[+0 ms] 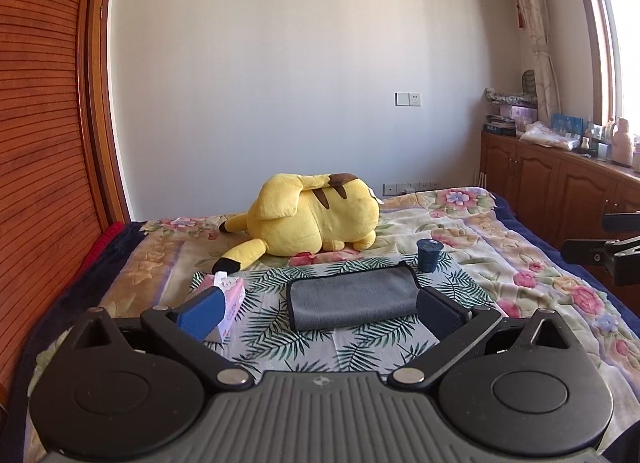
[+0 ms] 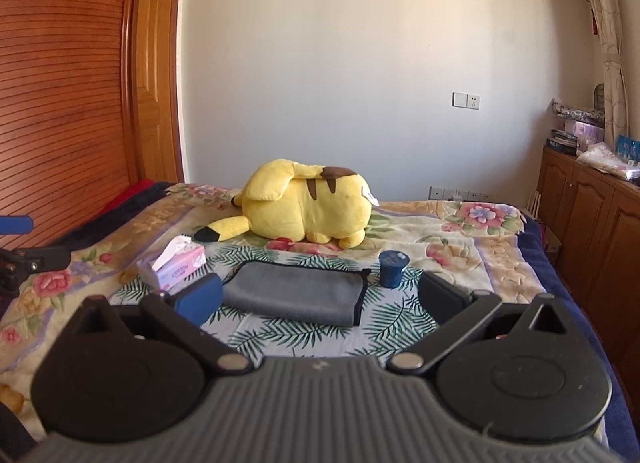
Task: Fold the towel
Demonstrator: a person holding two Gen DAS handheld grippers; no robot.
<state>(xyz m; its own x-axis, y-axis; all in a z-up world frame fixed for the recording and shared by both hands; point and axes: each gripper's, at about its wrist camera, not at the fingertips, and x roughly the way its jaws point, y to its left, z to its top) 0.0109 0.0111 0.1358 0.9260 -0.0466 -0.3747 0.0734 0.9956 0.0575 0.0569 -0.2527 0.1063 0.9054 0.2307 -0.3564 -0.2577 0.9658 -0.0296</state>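
A grey towel (image 1: 352, 297) with a dark hem lies folded into a flat rectangle on a palm-leaf cloth (image 1: 360, 347) on the bed. It also shows in the right wrist view (image 2: 296, 291). My left gripper (image 1: 320, 313) is open and empty, held just short of the towel with its fingers either side of it. My right gripper (image 2: 320, 299) is open and empty too, a little above and short of the towel. Part of the right gripper shows at the right edge of the left wrist view (image 1: 608, 251).
A yellow plush toy (image 1: 312, 219) lies behind the towel. A pink tissue box (image 1: 230, 295) sits to the towel's left, a small dark blue cup (image 1: 428, 255) to its right rear. A wooden wardrobe (image 1: 40, 143) stands left, wooden cabinets (image 1: 560, 187) right.
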